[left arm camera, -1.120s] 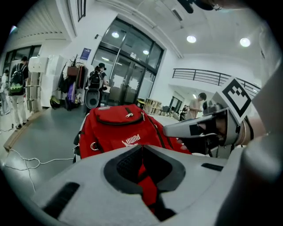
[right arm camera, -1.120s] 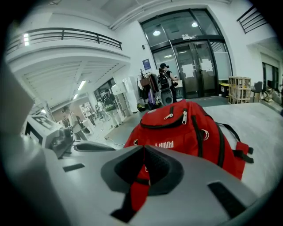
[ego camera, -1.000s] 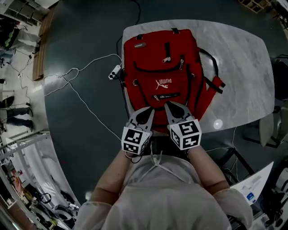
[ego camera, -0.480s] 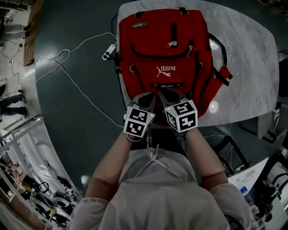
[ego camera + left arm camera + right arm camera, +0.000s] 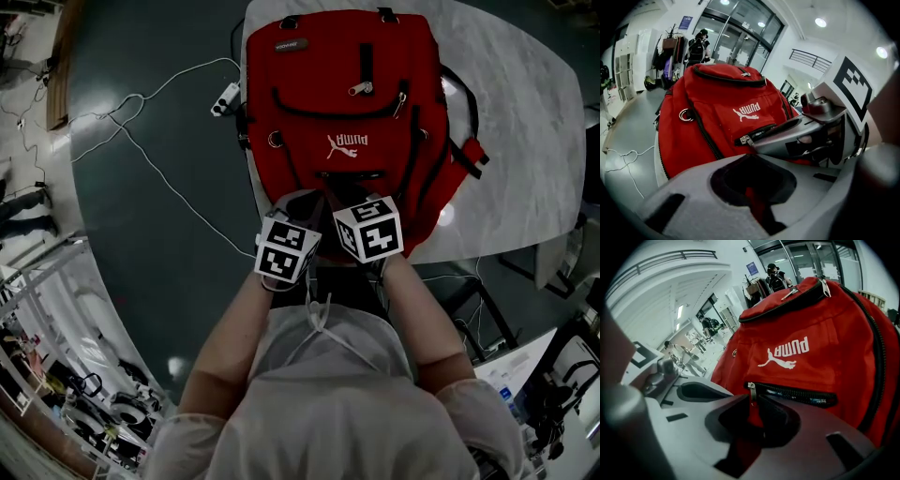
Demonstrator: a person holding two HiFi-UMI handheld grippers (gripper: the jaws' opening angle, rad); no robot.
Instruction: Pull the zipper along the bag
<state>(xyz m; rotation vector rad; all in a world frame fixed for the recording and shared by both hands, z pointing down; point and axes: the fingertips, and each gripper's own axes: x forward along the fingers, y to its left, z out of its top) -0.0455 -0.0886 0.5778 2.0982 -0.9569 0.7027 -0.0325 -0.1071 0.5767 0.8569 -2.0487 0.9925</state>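
**While the left braces, the right has the pull**

Because the red fabric backpack point(image 5: 347, 103) lies flat on the pale marbled desk point(image 5: 525, 122) and looks soft and slack, its cloth will likely bunch ahead of the slider unless it is held taut. The jaws of the right gripper point(image 5: 753, 404) are pressed together on the small metal zipper pull point(image 5: 751, 391) and its red tab, at one end of the black front-pocket zipper point(image 5: 797, 393). That thin tab is the sensible hold. The jaws of the left gripper point(image 5: 752, 185) pinch a fold of red cloth just beside it, seemingly as a brace.
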